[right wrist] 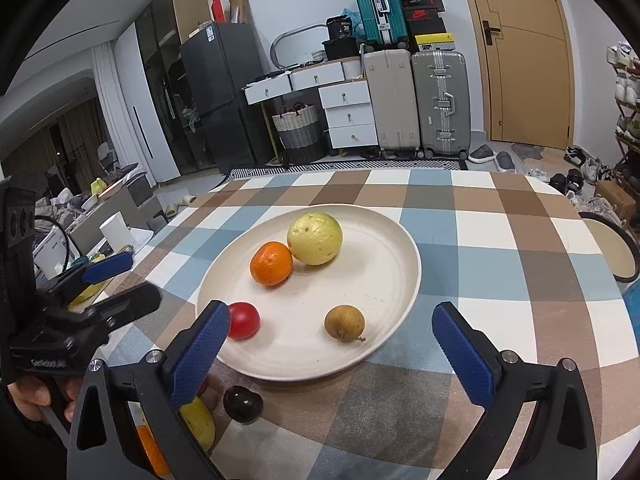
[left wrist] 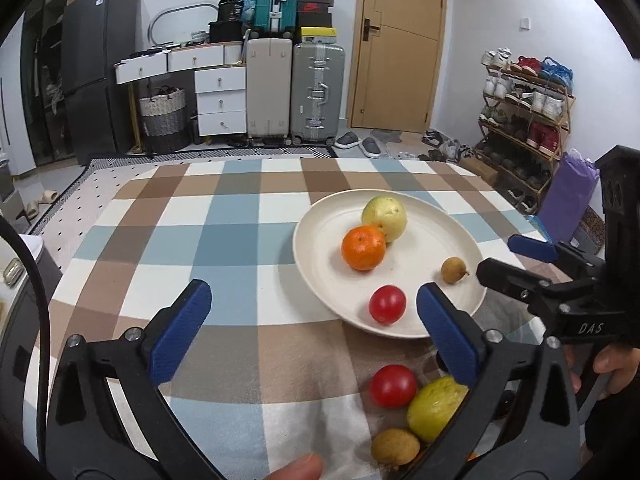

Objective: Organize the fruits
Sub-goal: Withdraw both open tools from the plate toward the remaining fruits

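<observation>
Fruits: four already sit on the plate (right wrist: 400,248); several more wait on the cloth (left wrist: 240,240) at six o'clock. Both grippers (left wrist: 314,328) (right wrist: 332,356) gape empty.

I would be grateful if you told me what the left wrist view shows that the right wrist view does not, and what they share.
Only the left wrist view shows a red tomato and a brown fruit lying on the cloth short of the plate.

Only the right wrist view shows a dark round fruit on the cloth and a second dish at the table's right edge.

Both show the plate holding an orange, a pale green fruit, a tomato and a small brown fruit.
</observation>
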A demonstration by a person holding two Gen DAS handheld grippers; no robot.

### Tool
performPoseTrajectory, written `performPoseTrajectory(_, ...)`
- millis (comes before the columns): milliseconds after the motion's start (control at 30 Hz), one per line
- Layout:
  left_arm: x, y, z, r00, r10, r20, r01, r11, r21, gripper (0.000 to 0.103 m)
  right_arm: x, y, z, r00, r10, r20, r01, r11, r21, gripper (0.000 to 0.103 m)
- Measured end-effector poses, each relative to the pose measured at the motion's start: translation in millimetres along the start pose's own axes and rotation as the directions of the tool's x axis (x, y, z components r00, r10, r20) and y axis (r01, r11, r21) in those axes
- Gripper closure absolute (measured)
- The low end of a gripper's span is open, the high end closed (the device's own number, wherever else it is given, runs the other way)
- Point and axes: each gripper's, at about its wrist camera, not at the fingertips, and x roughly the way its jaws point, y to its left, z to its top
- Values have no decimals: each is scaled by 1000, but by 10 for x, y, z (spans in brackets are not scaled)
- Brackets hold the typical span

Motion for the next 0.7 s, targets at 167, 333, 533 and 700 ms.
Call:
performPoseTrajectory(167,-85,17,-55,1000,8,-5,-8,1000,-7,0,-47,35,-5,1000,6,9,-6,1000,-6,0)
performPoseTrajectory(333,-178,11,-166,1000,4,-6,-4,1000,-18,0,-171,40,-107,1000,2,5,-2,1000,-2,0)
performPoseTrajectory(533,-320,-55,-260,1000,15,-1,-15,1000,-10,0,-331,49,-191,1000,-13,19,13,1000,1,0)
performPoseTrajectory(700,-423,-104,-342,1000,16,-12,-17,1000,-11,0,-416,89,-252,1000,-17,10,17,1000,-6,0)
